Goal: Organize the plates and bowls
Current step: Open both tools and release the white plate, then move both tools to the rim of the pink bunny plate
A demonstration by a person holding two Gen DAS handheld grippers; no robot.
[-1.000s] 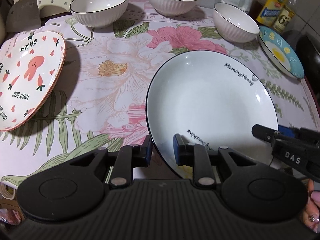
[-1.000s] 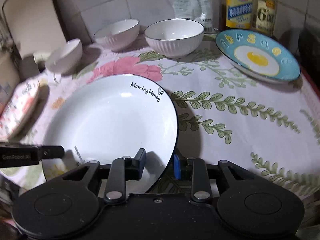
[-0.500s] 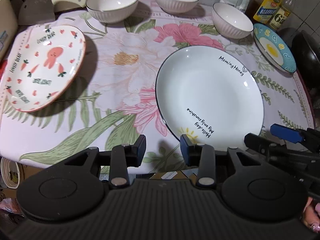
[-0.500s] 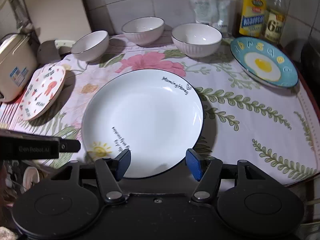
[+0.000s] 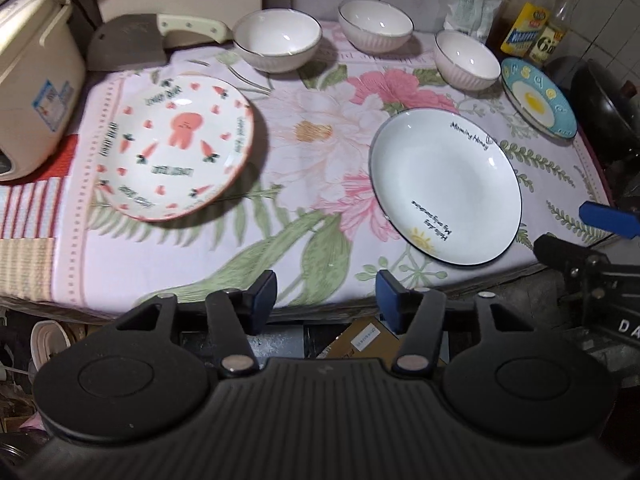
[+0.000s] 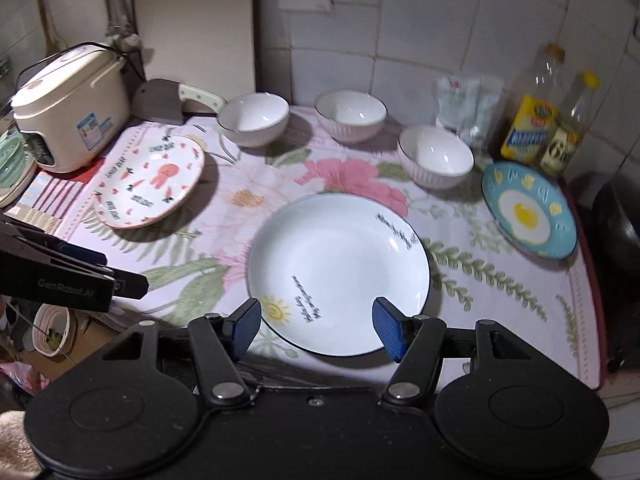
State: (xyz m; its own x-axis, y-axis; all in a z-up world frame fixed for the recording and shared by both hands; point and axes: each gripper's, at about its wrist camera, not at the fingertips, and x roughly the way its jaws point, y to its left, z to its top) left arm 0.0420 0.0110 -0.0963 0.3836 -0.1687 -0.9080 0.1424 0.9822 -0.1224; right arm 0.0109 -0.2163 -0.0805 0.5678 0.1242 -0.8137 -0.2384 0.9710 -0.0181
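A white plate (image 5: 444, 184) (image 6: 340, 264) with black lettering lies flat on the flowered cloth near the table's front edge. My left gripper (image 5: 326, 286) hangs above and in front of that edge, its jaws opening with nothing between them. My right gripper (image 6: 317, 314) stands open above the plate's near rim, clear of it. A pink carrot-print plate (image 5: 172, 144) (image 6: 150, 178) lies to the left, a blue egg plate (image 5: 538, 98) (image 6: 528, 210) to the right. Three white bowls (image 5: 278, 42) (image 5: 376, 24) (image 5: 466, 60) stand along the back.
A rice cooker (image 6: 68, 108) and a cleaver (image 5: 128, 44) sit at the back left. Oil bottles (image 6: 536, 120) and a plastic packet (image 6: 466, 108) stand by the tiled wall, and a black wok (image 6: 616, 232) is at the right edge. A cardboard box (image 5: 360, 340) lies below the table.
Both grippers were closed around the white plate's rim; they have opened, let it go and pulled up and back. The plate now rests on the cloth.
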